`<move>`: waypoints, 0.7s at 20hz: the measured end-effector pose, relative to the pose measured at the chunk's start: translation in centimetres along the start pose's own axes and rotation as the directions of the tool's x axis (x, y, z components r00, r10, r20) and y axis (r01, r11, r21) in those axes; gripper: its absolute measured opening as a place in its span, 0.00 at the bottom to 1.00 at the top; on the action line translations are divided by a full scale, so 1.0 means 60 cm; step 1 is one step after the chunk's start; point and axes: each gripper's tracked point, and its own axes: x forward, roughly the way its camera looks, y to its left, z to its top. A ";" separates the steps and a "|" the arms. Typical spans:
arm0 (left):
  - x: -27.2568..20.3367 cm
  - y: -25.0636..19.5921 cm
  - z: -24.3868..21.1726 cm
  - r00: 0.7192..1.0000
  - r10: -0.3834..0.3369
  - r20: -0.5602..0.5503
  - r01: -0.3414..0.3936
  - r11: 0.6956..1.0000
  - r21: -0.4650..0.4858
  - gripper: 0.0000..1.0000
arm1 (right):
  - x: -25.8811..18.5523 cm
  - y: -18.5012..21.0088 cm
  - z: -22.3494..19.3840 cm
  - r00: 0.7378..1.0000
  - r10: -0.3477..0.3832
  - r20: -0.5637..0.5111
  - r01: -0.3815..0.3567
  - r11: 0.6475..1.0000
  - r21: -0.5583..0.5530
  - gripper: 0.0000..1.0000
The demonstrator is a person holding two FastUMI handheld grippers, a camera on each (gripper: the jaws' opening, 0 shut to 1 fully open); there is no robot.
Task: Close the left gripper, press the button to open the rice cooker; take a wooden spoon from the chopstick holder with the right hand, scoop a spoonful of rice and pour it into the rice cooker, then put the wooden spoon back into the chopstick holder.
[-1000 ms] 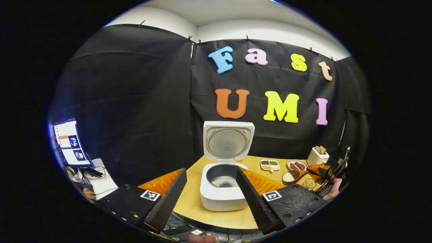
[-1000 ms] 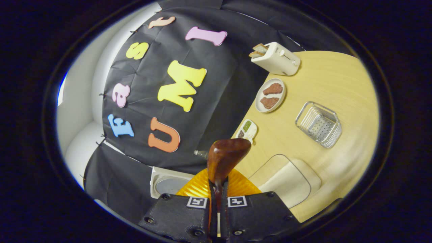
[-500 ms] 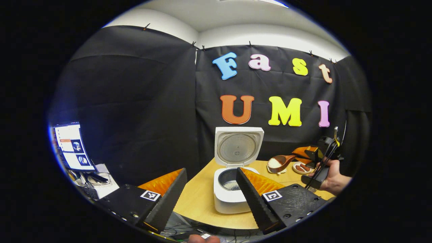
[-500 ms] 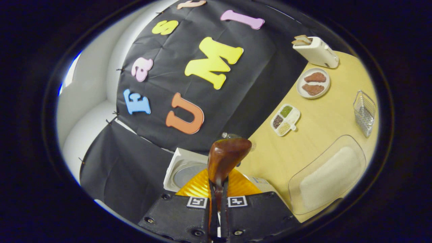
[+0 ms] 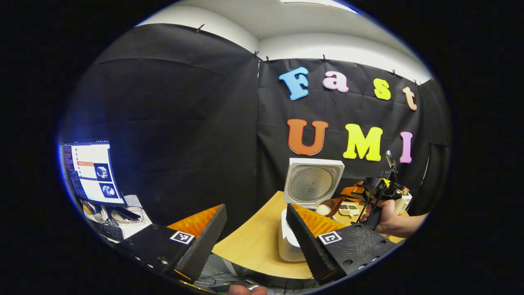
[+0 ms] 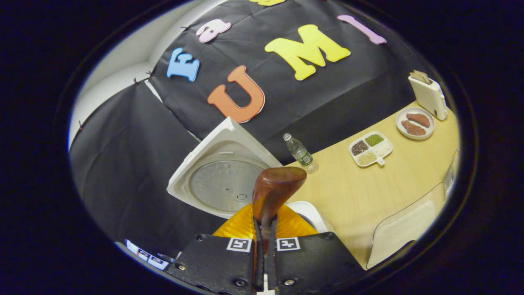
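The white rice cooker (image 5: 286, 241) stands on the wooden table with its lid (image 5: 313, 182) raised. My left gripper (image 5: 256, 209) hangs open in front of it, with nothing between its fingers. Its right finger hides most of the pot. In the left gripper view a hand (image 5: 385, 217) holds my right gripper (image 5: 358, 191), which carries the wooden spoon (image 5: 327, 208) heaped with white rice just right of the lid. In the right gripper view, my right gripper (image 6: 265, 223) is shut on the handle of the spoon (image 6: 274, 190). The spoon's bowl hangs before the lid (image 6: 221, 180) and over the cooker's rim (image 6: 311, 211).
Behind the cooker stands a water bottle (image 6: 299, 149). Further right lie a divided dish of grains (image 6: 368, 148), a plate of meat (image 6: 414, 123) and a toaster (image 6: 429, 96). A clear rice container (image 6: 405, 229) sits near the front edge, the wire holder (image 6: 451, 176) beside it. A monitor (image 5: 92, 172) stands left of the table.
My right gripper has carried the rice-filled spoon leftward from near the plates to the open cooker. My left gripper has drawn back and swung left, still open.
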 end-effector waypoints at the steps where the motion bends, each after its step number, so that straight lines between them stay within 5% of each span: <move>1: 0.002 0.005 -0.001 1.000 0.005 -0.002 -0.005 1.000 -0.001 0.95 | 0.008 -0.003 -0.005 1.000 -0.020 -0.001 0.020 0.999 -0.049 0.08; 10: 0.000 0.020 -0.008 1.000 0.005 -0.014 -0.006 1.000 -0.022 0.95 | 0.009 0.004 -0.025 0.996 -0.083 0.020 0.085 0.943 -0.321 0.09; 14: -0.003 0.010 -0.010 1.000 -0.012 -0.019 0.011 1.000 -0.023 0.95 | -0.002 0.018 -0.016 0.995 -0.081 0.058 0.099 0.885 -0.456 0.09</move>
